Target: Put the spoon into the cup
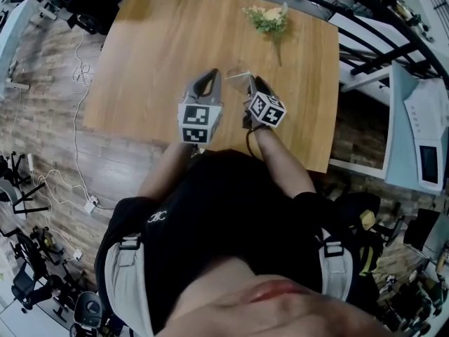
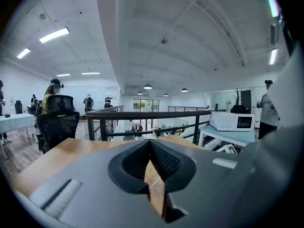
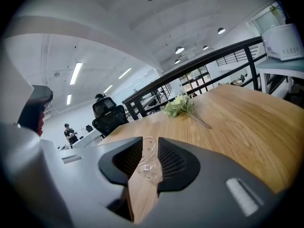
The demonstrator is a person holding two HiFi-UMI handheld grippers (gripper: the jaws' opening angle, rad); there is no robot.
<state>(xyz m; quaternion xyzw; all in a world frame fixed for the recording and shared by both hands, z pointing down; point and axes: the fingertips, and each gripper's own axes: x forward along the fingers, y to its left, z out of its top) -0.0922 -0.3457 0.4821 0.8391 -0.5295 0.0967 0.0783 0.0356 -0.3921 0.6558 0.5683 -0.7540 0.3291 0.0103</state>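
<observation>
A small clear cup point(image 1: 237, 71) stands on the wooden table point(image 1: 154, 62), just ahead of both grippers. In the right gripper view the cup point(image 3: 147, 164) shows in the gap between the pads, and a thin clear spoon point(image 3: 150, 148) leans inside it. My right gripper point(image 1: 250, 83) is open just right of the cup, its pads not pressing on the glass. My left gripper point(image 1: 210, 77) hovers just left of the cup. In its own view the left gripper point(image 2: 150, 144) has its tips meeting and holds nothing.
A small bunch of pale flowers point(image 1: 269, 17) lies at the table's far side, beyond the cup, also seen as the flowers point(image 3: 180, 106). A black railing point(image 1: 379, 20) runs past the table's right edge, and a white appliance point(image 1: 426, 142) sits beyond it.
</observation>
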